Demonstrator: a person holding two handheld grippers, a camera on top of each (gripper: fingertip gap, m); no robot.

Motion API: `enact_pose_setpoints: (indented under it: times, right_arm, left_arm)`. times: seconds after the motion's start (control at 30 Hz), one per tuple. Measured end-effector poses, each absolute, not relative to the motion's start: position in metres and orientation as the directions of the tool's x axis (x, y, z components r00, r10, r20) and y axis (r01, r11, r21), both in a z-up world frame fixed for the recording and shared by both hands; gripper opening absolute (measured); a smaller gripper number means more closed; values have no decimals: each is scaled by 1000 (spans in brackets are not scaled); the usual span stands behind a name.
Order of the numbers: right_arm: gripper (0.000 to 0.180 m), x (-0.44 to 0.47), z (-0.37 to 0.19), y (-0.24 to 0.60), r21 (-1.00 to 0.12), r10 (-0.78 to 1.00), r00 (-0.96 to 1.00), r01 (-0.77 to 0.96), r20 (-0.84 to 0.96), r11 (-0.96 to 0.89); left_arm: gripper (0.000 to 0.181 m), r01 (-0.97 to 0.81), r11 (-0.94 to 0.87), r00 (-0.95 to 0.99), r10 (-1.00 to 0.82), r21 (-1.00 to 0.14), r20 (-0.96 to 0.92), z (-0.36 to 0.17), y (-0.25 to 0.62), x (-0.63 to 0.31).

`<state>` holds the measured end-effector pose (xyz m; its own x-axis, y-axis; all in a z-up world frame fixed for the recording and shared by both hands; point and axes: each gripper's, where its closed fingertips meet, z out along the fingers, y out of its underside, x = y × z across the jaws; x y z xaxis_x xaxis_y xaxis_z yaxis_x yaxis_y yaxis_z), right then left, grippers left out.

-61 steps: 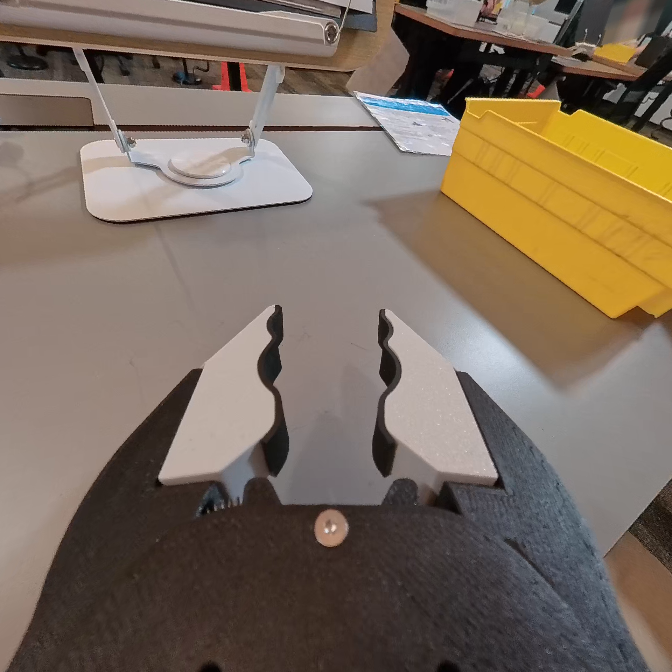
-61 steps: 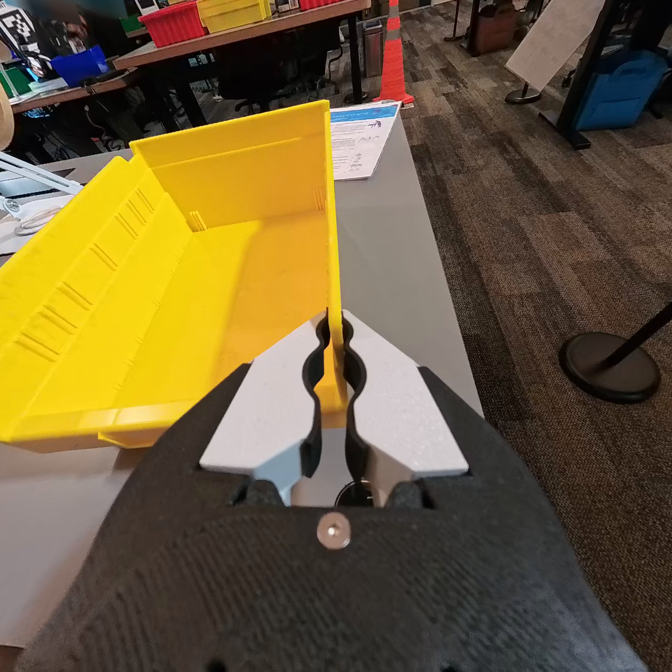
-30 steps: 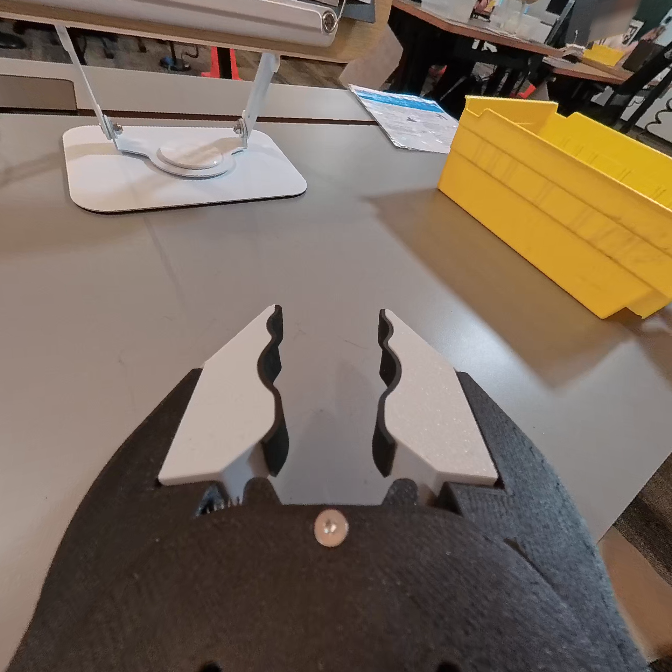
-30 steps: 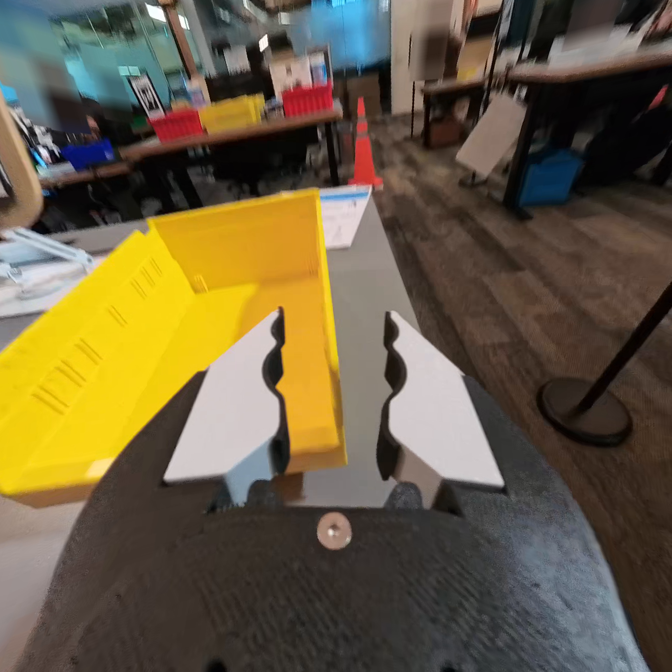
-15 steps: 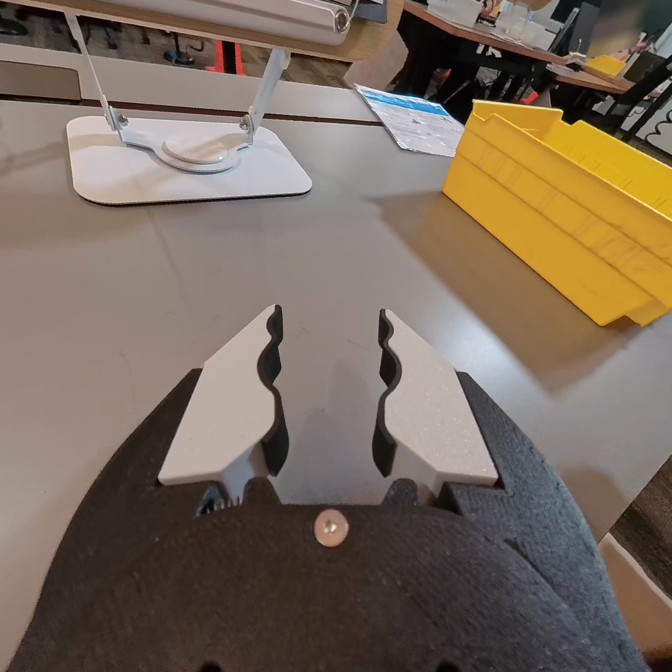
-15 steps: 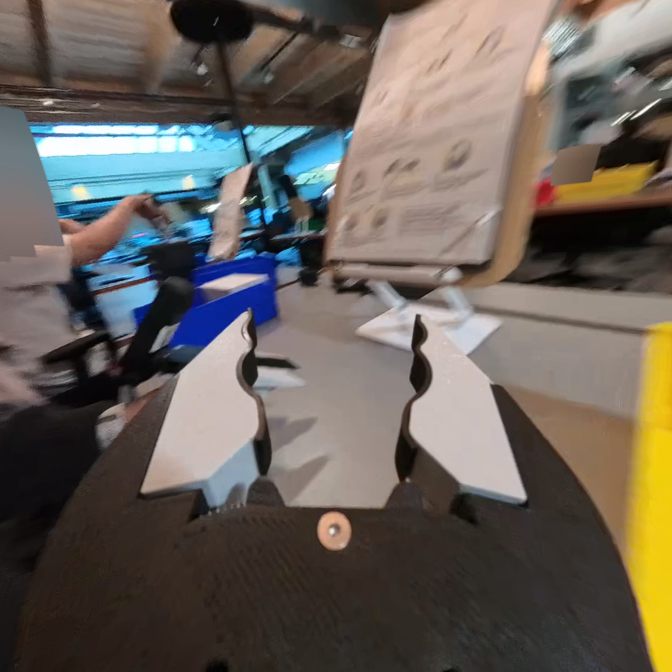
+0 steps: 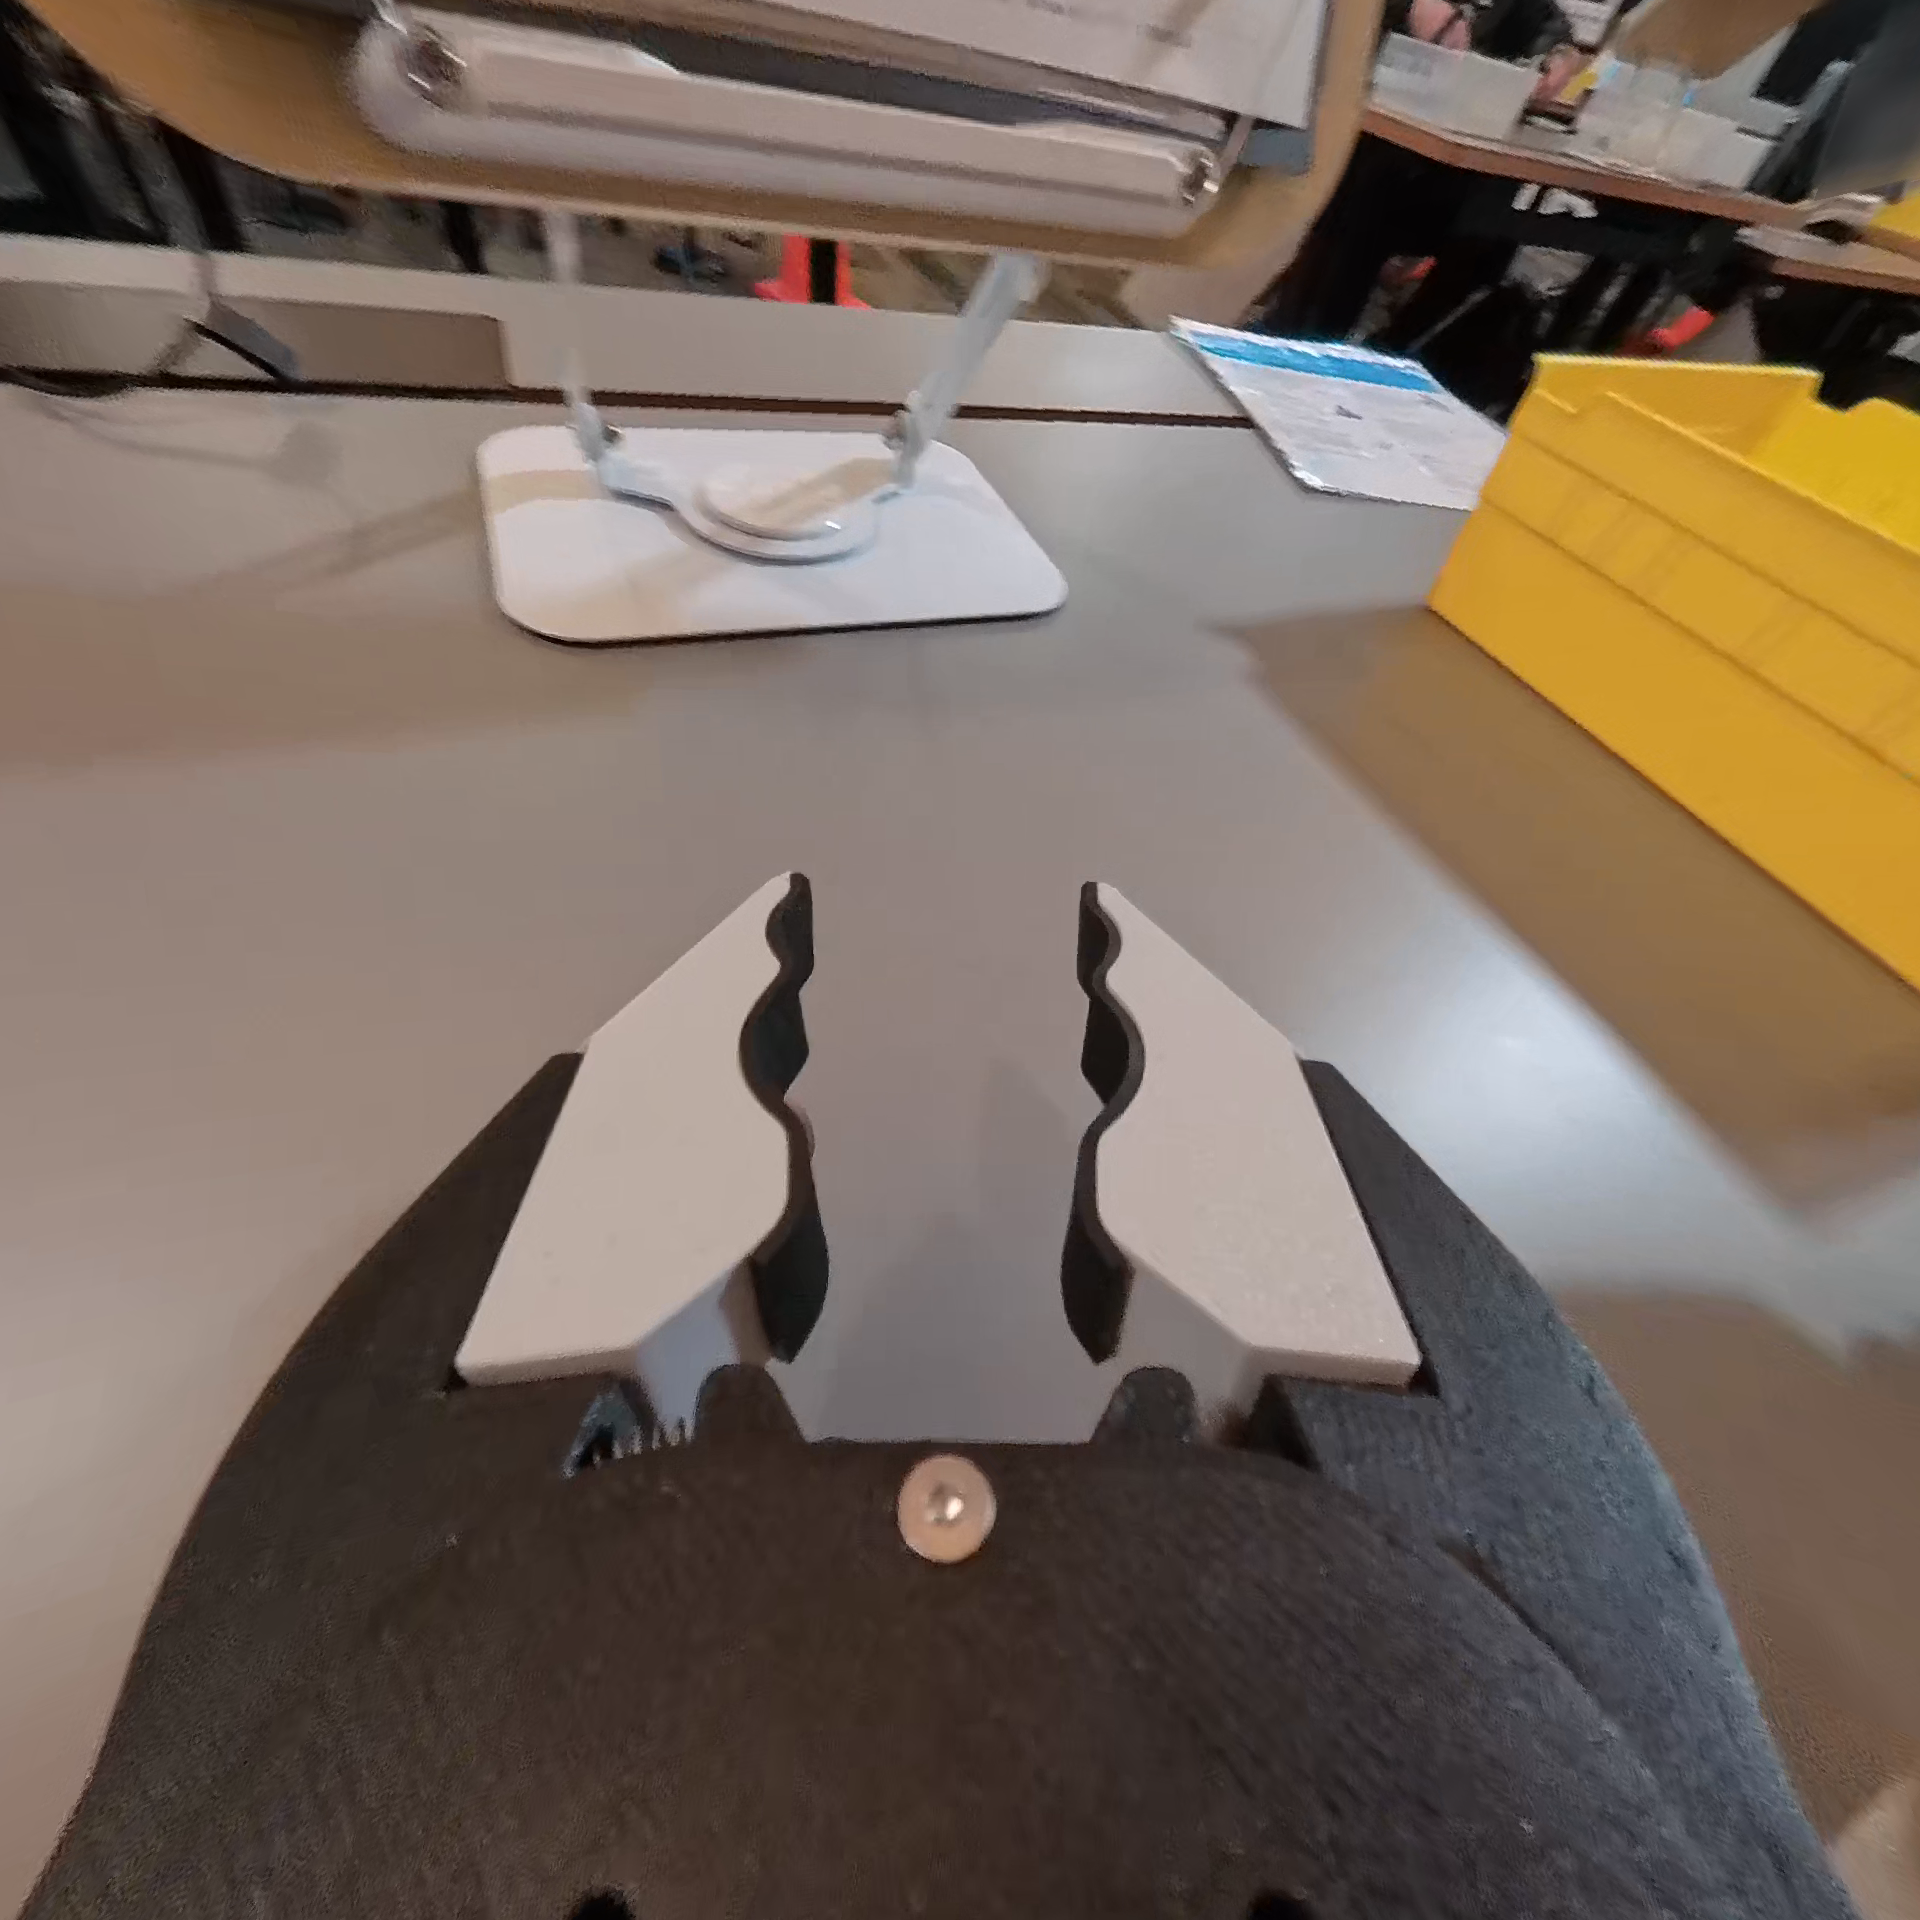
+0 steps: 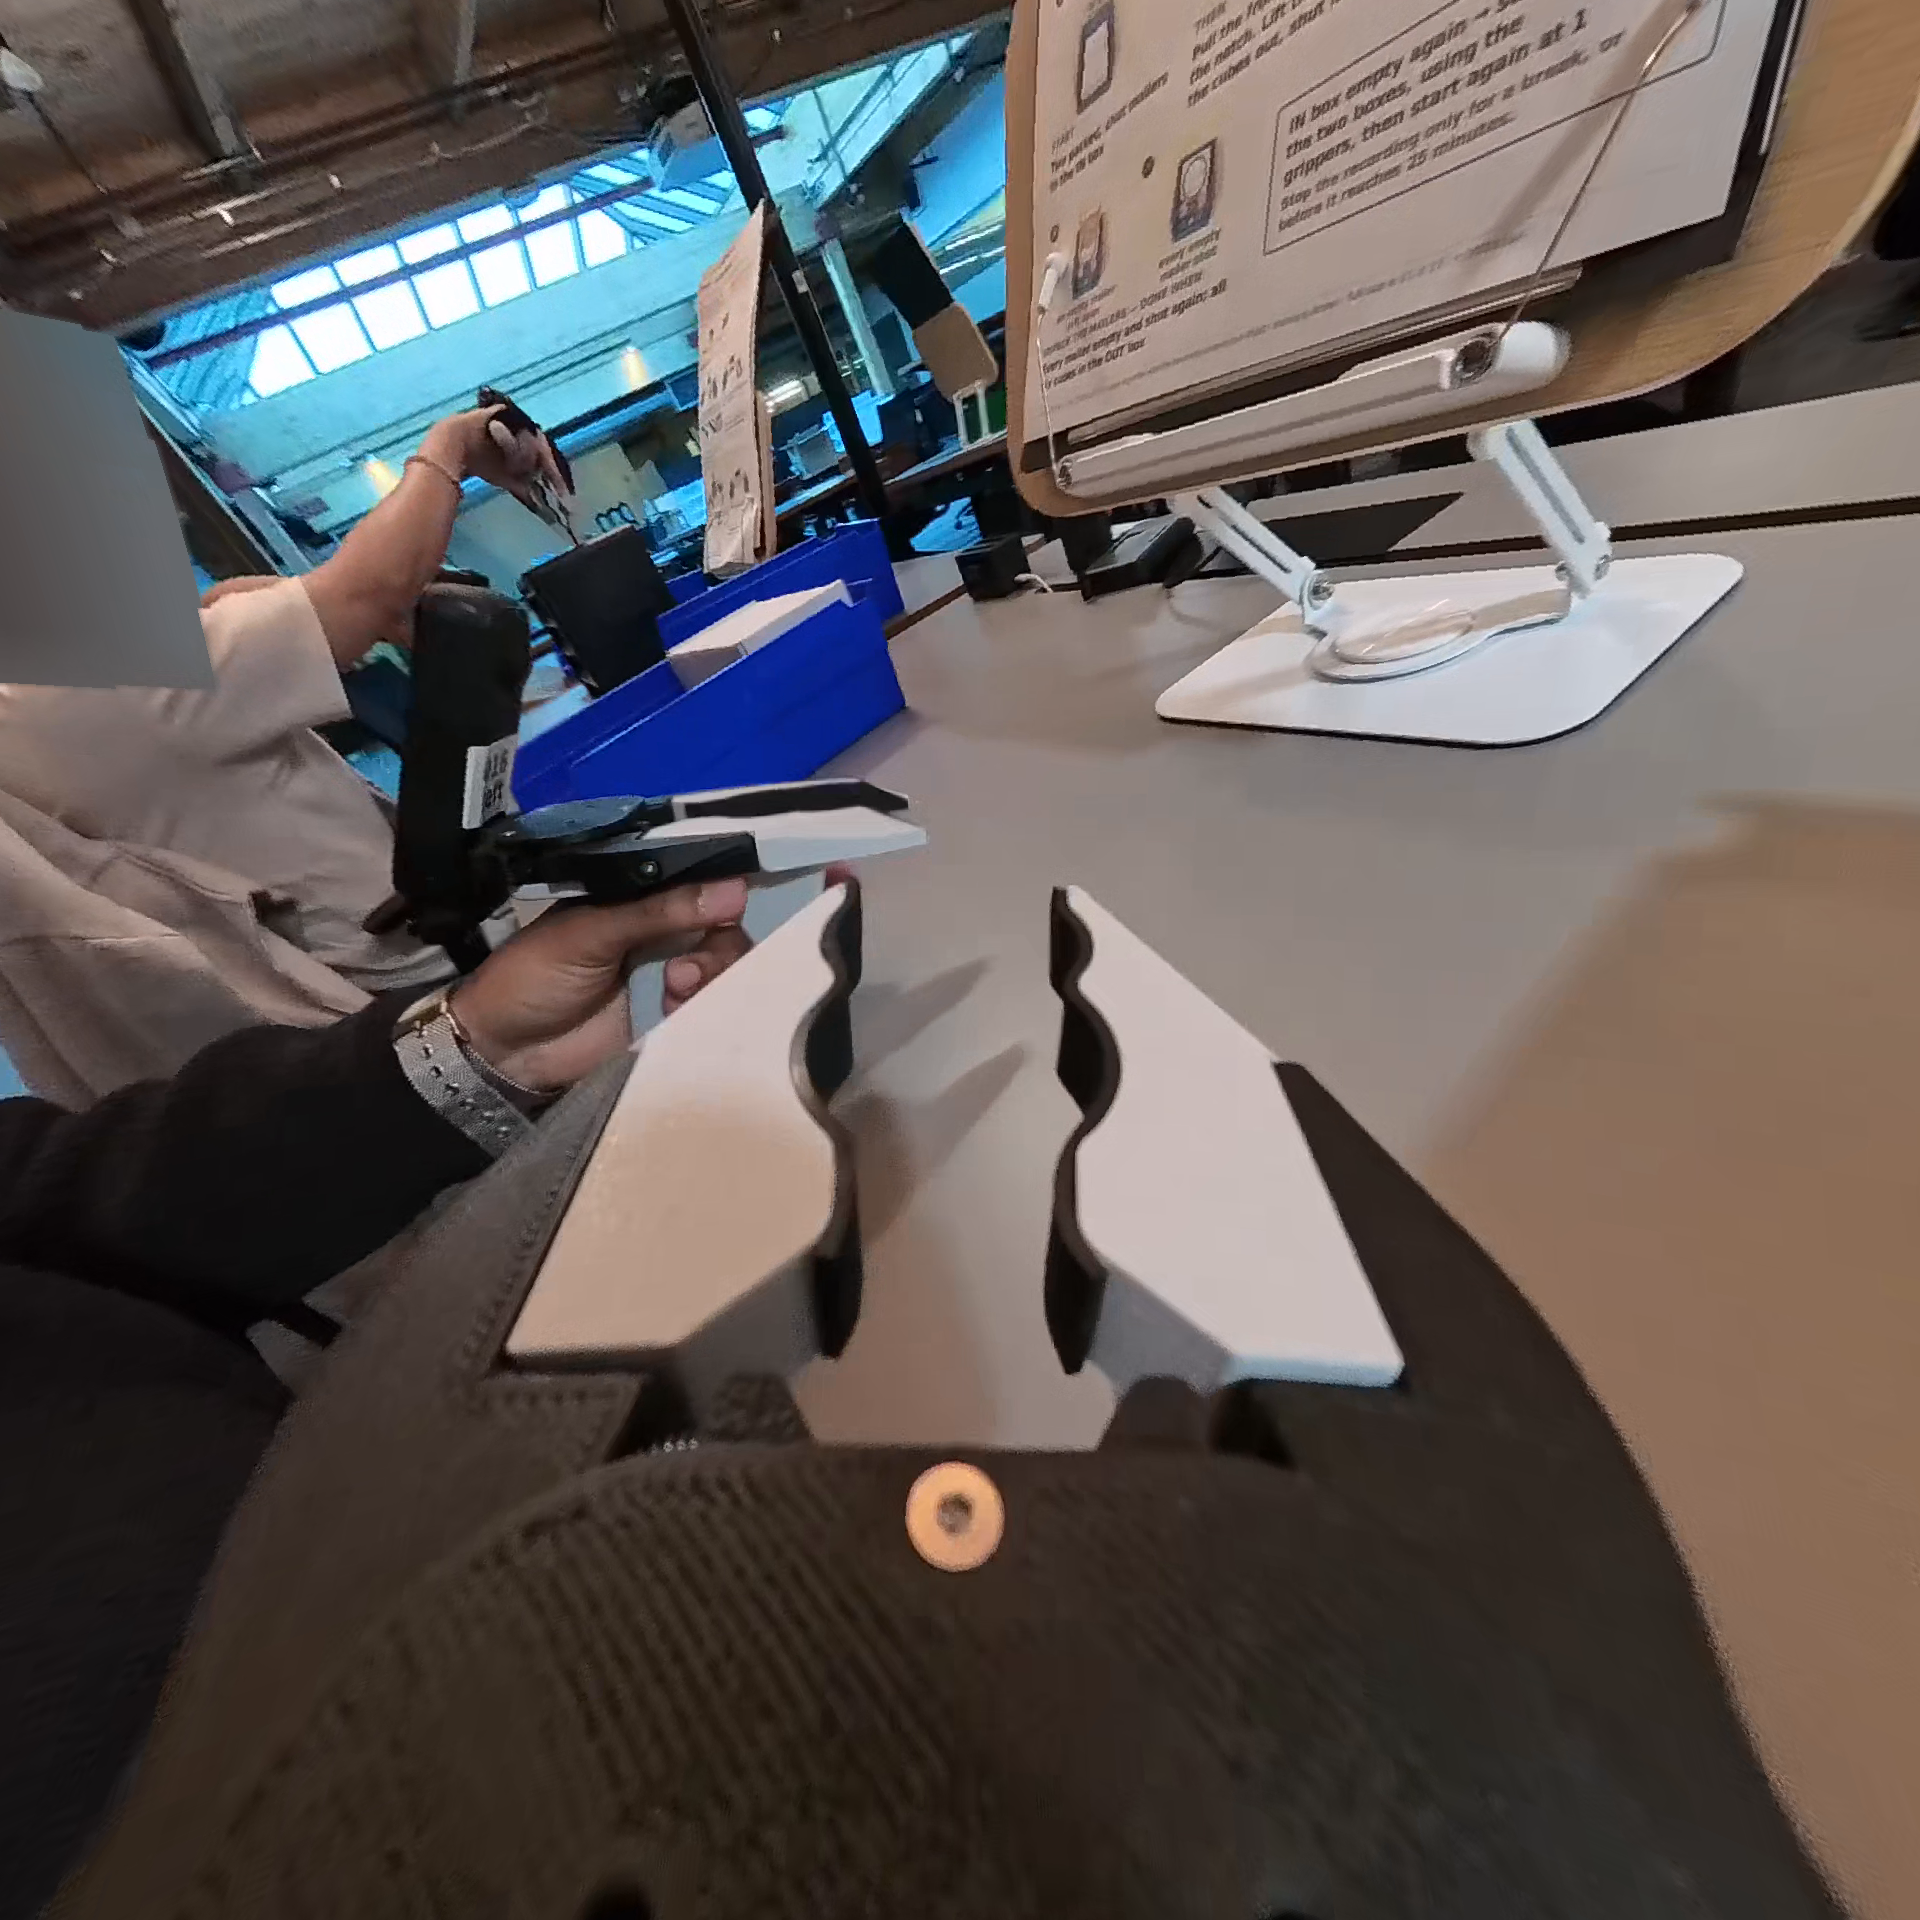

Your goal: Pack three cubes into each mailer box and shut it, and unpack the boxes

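Note:
My left gripper (image 7: 940,894) is open and empty, low over the grey table (image 7: 416,883). It also shows in the right wrist view (image 8: 899,821), held in a hand at the left. My right gripper (image 8: 954,899) is open and empty above the same table, pointing toward the left gripper. A white mailer box (image 8: 753,629) lies in a blue bin (image 8: 727,707) at the far left of the table. An empty-looking yellow bin (image 7: 1704,623) stands at the right in the left wrist view. No cubes are in view.
A white stand (image 7: 769,540) holding an instruction board (image 8: 1351,177) sits at the back of the table. A printed sheet (image 7: 1351,416) lies beside the yellow bin. Another person (image 8: 208,727) works at a table to the left. The gap from one gripper's tips to the other's is roughly 20 cm.
My right gripper let go of the yellow bin's wall, opened, and swung left to face the stand and blue bin. My left gripper turned slightly left and stayed open.

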<state>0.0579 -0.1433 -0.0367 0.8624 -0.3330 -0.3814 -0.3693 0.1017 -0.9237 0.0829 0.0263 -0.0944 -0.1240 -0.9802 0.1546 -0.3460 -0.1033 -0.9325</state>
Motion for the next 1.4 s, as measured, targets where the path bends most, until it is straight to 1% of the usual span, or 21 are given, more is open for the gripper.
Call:
enact_pose_setpoints:
  times: [0.07,0.1,0.17,0.2,0.23,0.33,0.47,0.53,0.6,0.7,0.73,0.77,0.8,0.83,0.87,0.93,1.07,1.23,1.4]
  right_arm:
    - [45,57,-42,-136,-910,-301,860,-406,-412,85]
    - [49,54,-47,-130,-901,-281,859,-431,-429,57]
    - [55,45,-60,-116,-880,-233,858,-475,-458,-19]
    - [54,39,-65,-109,-870,-204,860,-489,-468,-63]
    - [52,32,-70,-103,-861,-174,862,-497,-476,-105]
    - [52,19,-78,-89,-845,-115,864,-503,-490,-180]
    - [51,14,-80,-79,-834,-73,858,-511,-508,-207]
    - [51,14,-79,-74,-826,-54,849,-525,-526,-206]
    - [51,14,-78,-70,-815,-35,836,-543,-548,-202]
    - [51,12,-77,-64,-799,-8,818,-565,-575,-205]
    - [51,11,-77,-62,-796,-2,815,-568,-580,-210]
    - [51,10,-78,-60,-794,3,813,-568,-582,-216]
    - [50,9,-79,-58,-793,8,813,-567,-583,-224]
    - [50,7,-80,-57,-793,11,813,-564,-582,-232]
    - [50,6,-81,-56,-793,12,815,-560,-579,-240]
    - [50,5,-82,-55,-796,12,820,-552,-572,-250]
    - [50,5,-80,-55,-795,17,817,-555,-576,-243]
    - [49,4,-79,-49,-786,38,805,-567,-592,-246]
    - [49,1,-80,-40,-784,60,804,-557,-592,-273]
  left_arm:
    - [52,-319,-97,-65,-990,-943,124,-89,46,82]
    - [57,-304,-101,-26,-993,-947,115,-87,58,81]
    - [73,-272,-123,64,-992,-954,109,-81,85,77]
    - [84,-261,-130,110,-988,-957,104,-79,98,75]
    - [91,-251,-132,158,-983,-959,94,-77,113,71]
    - [94,-204,-116,303,-952,-972,50,-67,159,55]
    - [93,-122,-28,496,-868,-992,-36,-37,219,18]
    - [88,-111,28,571,-816,-993,-87,-24,248,-5]
    - [84,-126,47,620,-776,-991,-116,-23,277,-25]
    - [83,-236,-25,629,-766,-971,-134,-52,311,-42]
    - [78,-283,-55,602,-787,-958,-133,-64,314,-43]
    - [69,-324,-76,583,-801,-943,-135,-75,316,-44]
    - [51,-349,-83,577,-804,-933,-144,-80,318,-45]
    - [27,-352,-78,574,-805,-933,-150,-82,319,-46]
    - [13,-345,-68,560,-815,-936,-147,-81,317,-46]
    - [2,-349,-75,534,-835,-934,-133,-83,312,-44]
    - [2,-359,-68,526,-839,-931,-141,-83,312,-46]
    - [0,-335,-124,525,-848,-934,-76,-82,311,-57]
    - [1,-354,-95,523,-845,-930,-113,-82,309,-67]
